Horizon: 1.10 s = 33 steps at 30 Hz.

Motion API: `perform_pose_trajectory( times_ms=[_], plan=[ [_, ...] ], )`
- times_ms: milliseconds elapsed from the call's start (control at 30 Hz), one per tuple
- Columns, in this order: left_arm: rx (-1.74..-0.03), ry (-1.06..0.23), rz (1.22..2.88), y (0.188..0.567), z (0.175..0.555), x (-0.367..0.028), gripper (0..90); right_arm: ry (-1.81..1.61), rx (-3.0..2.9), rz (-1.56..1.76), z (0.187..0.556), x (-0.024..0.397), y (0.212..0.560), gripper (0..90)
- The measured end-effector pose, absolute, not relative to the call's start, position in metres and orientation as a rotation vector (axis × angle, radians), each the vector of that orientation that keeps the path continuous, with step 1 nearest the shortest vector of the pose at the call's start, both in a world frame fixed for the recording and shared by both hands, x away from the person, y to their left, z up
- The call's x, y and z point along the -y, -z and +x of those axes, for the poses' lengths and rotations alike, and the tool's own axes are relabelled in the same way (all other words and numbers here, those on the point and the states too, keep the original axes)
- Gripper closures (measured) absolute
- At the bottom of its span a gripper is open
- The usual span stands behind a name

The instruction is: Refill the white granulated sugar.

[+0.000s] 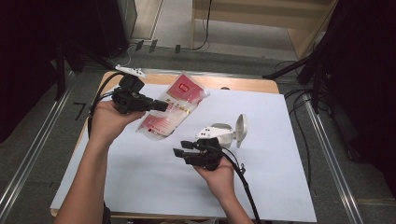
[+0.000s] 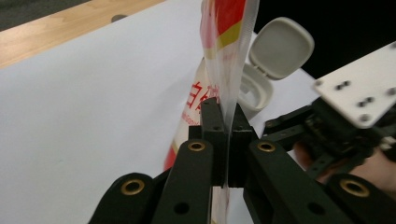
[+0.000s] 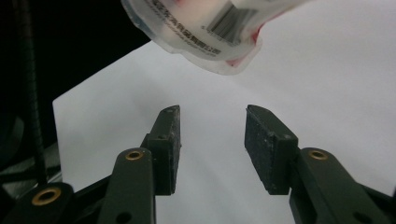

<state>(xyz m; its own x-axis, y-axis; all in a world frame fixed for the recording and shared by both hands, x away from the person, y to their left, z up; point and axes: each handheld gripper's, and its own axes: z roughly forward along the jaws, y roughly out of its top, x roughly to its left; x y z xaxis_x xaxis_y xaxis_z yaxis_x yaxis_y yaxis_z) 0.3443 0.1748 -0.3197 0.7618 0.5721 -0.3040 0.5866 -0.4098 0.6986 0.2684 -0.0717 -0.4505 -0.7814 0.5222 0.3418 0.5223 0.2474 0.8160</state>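
- The left gripper (image 1: 161, 106) pinches the soft red-and-clear plastic pouch (image 1: 172, 108) by its edge, above the white table cover (image 1: 140, 177).
- The right gripper (image 3: 212, 123) stands spread, empty.
- Limp, probably slippery film; grip the sealed lower corner.

The high view looks down at the table (image 1: 280, 186) from the near side; both gripper views look closely along their jaws, sharing the pouch (image 1: 175, 105).

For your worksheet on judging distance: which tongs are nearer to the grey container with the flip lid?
Right. The right tongs sit open just beside the grey container, not touching it. The left tongs are farther away, clamped on the red-and-white pouch.
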Motion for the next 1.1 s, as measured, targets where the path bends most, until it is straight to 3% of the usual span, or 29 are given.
perform_pose_trajectory(
  times_ms=[500,1100],
  plan=[
    [-0.946,0.001,2.077,0.364,0.378,-0.17,90.0,1.614,2.528,-0.898,0.271,0.103,0.454,55.8],
    [-0.984,-0.057,2.099,0.395,0.389,-0.146,90.0,1.636,2.567,-0.915,0.258,0.164,0.452,55.9]
  ],
)
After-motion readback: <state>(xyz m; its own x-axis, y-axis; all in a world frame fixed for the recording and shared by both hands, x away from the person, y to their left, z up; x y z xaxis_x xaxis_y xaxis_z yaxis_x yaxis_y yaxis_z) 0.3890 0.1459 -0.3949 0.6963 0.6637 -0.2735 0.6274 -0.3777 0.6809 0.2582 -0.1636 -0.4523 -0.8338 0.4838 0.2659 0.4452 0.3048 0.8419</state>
